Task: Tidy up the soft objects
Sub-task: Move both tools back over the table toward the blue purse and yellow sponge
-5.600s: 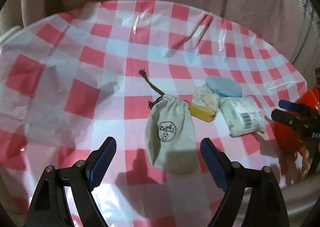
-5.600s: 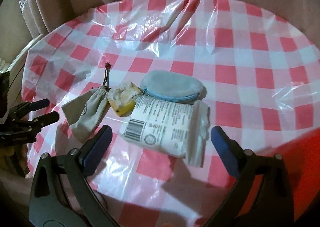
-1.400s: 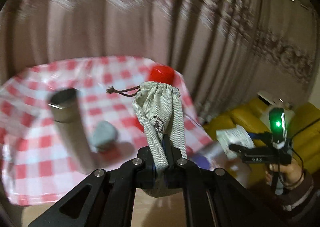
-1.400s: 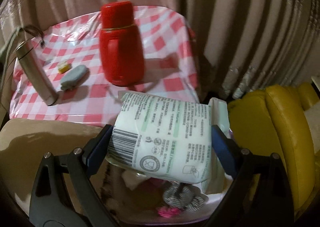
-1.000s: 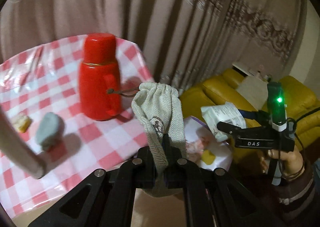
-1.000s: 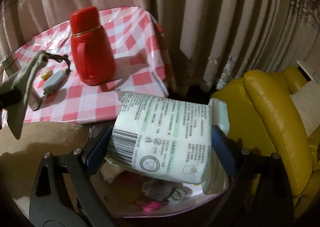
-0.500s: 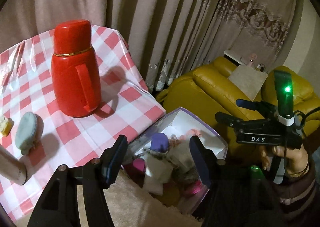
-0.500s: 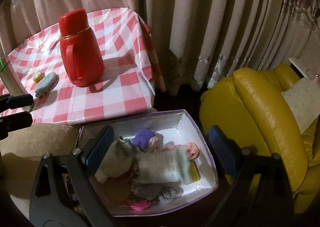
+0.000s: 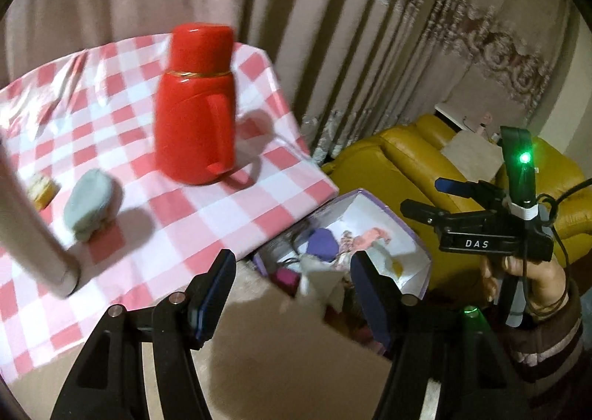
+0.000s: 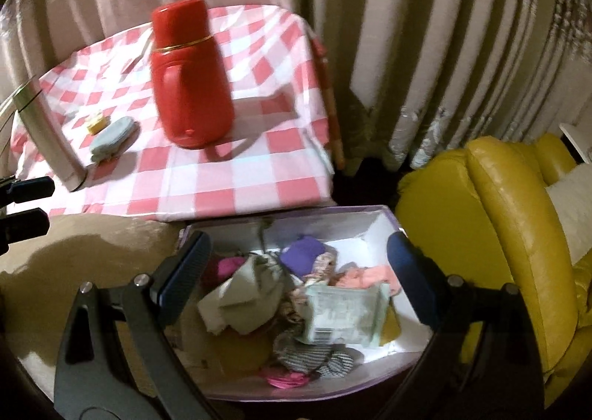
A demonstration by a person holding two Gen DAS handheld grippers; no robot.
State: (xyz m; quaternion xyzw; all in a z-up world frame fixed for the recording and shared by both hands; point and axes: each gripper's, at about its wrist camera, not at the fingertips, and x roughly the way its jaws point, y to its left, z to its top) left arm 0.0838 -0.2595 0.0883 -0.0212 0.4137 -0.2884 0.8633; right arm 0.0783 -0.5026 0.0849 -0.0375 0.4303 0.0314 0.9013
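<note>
Table with the checked cloth, then the box on the floor beside it, just beside the yellow sofa. Box already holds a heap: grey drawstring pouch, tissue pack, purple, pink and striped bits. Pouch looks limp and creased; pack is squashy film, tilted on the pile.

Left gripper and right gripper both spread wide, holding nothing, over the box.

Left on the table: blue-grey pouch, small and rounded, and yellow sponge, both next to the red thermos and the steel flask.

Risk: reaching in for those two could clip the flask or thermos and topple it.
</note>
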